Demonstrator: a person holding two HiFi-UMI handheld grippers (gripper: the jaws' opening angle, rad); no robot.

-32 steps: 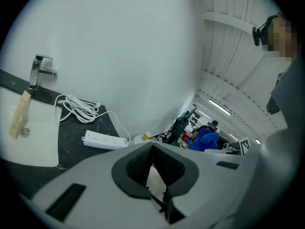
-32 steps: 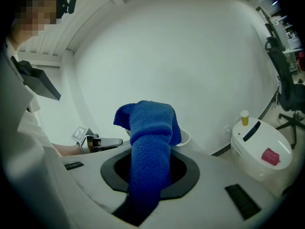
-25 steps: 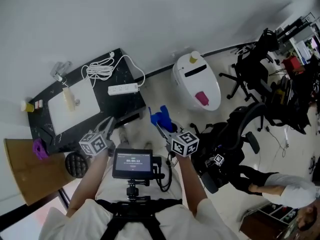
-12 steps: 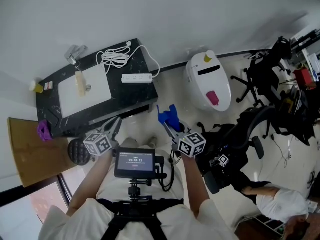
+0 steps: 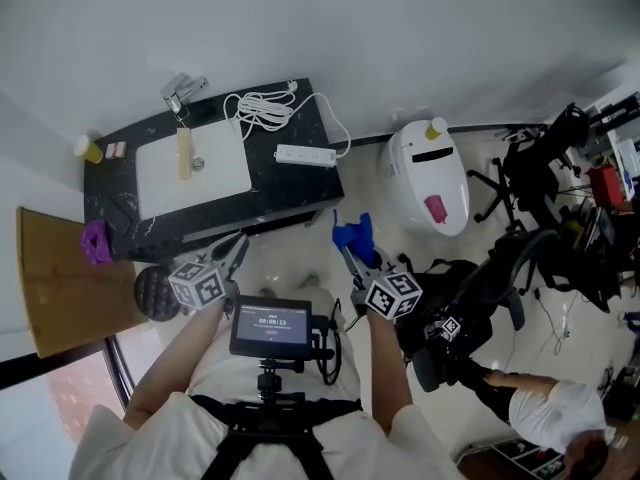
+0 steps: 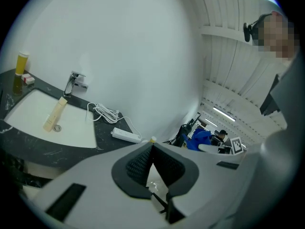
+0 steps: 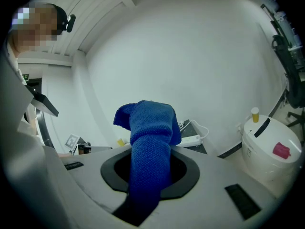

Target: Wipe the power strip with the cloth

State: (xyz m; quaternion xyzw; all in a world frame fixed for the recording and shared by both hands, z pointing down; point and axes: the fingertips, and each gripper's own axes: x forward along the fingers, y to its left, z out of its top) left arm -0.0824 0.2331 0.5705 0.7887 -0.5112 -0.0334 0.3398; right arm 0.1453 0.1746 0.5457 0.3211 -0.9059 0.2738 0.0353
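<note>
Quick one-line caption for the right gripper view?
Right gripper shut on the cloth, with the power strip ahead on the counter.

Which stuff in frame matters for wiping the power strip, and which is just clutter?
For the job:
power strip
blue cloth, clamped in the right tool
left tool, shut with nothing in it

Lying about:
faucet
yellow bottle
tube
purple object
white bin
</note>
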